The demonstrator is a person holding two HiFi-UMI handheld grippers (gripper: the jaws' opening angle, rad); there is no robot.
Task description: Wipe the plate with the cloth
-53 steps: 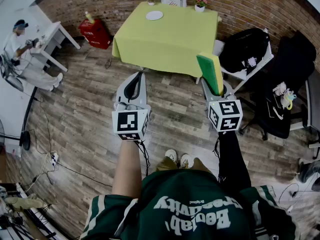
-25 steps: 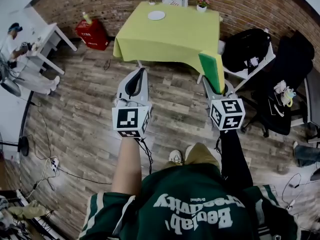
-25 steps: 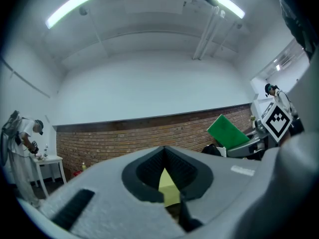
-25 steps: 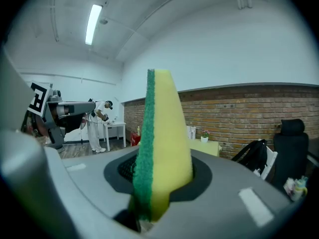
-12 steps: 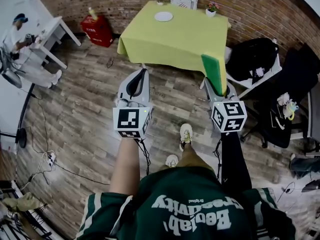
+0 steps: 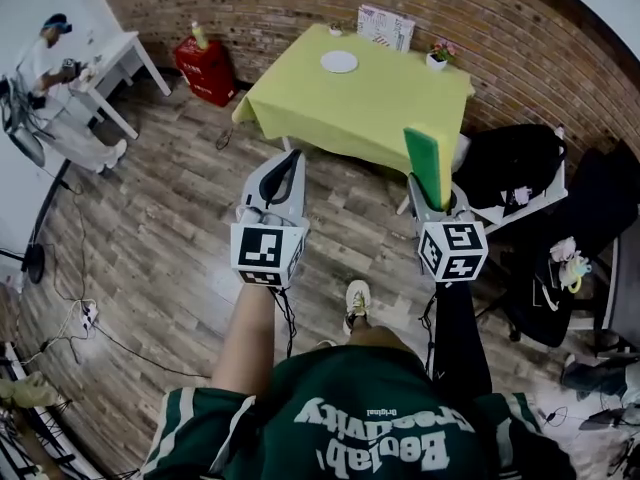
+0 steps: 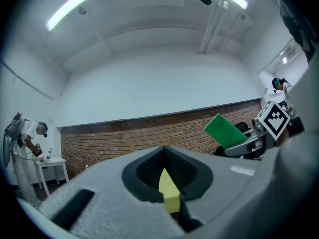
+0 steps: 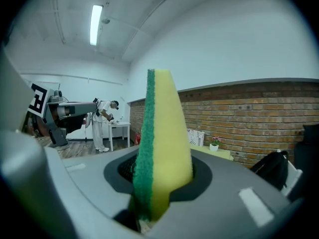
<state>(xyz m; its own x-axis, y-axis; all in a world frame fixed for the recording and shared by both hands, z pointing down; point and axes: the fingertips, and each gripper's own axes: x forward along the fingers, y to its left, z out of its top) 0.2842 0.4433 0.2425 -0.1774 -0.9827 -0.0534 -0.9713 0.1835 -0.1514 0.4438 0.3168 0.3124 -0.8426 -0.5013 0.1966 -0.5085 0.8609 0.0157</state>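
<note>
Toward yellow table (image 6: 372, 93), right claw (image 6: 434, 194) holds sponge (image 6: 424, 156) lengthwise, pointing forward.

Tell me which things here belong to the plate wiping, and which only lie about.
For the job: plate, sponge clamped in the right gripper, yellow-green table.
Lying about: red box, flower pot, black bag, printed card.

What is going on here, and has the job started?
A person holds tongs in each hand. The right tongs grip a green and yellow sponge, upright; the left tongs are shut on nothing. The white plate lies on the yellow-green table ahead, out of reach, so wiping has not begun.
</note>
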